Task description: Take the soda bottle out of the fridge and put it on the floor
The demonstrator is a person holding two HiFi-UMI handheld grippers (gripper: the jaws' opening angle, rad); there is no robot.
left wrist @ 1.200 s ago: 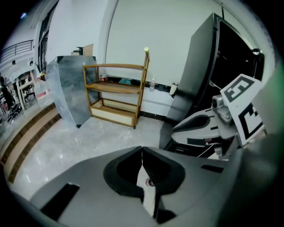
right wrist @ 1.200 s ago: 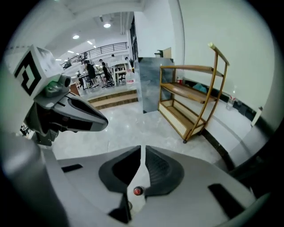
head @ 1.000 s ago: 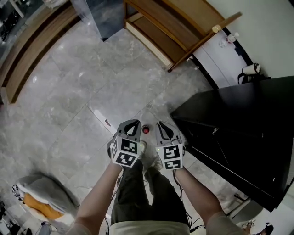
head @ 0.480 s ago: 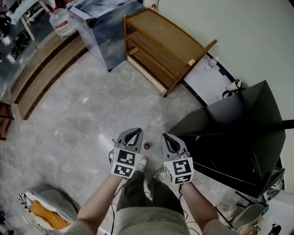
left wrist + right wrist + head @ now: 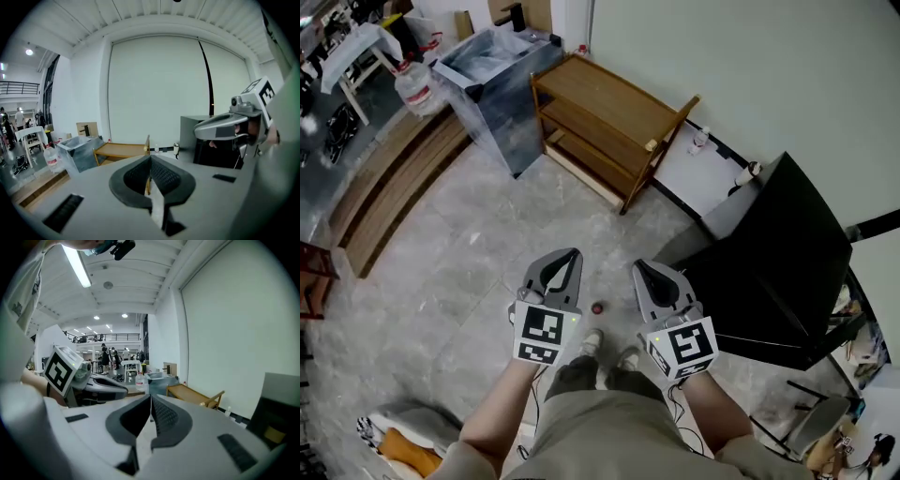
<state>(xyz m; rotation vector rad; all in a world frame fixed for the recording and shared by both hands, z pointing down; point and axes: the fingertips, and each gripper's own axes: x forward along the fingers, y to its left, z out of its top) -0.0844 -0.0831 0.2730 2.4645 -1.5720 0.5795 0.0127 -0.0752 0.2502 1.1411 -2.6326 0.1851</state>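
Head view has me looking steeply down at a grey tiled floor [image 5: 459,234]. The left tongs [image 5: 570,253] and the right tongs [image 5: 641,266] are held side by side in front of the person's legs. Between them, on the floor just ahead of the shoes [image 5: 592,339], is what I take for the soda bottle [image 5: 597,307]. From above I see little more than its small red cap. It seems to stand upright, and neither tool touches it.

The black fridge [image 5: 769,262] stands near the right tongs, on their right. I cannot tell from here whether its door is open.

Left gripper view shows me the left tongs pressed together, pad against pad, with nothing between them. Right gripper view shows the same for the right tongs, closed tight and empty.

Farther off along the wall I make out a wooden shelf [image 5: 600,112]. A grey metal box [image 5: 497,75] sits beside it, and a water jug [image 5: 414,89] stands just beyond the box.
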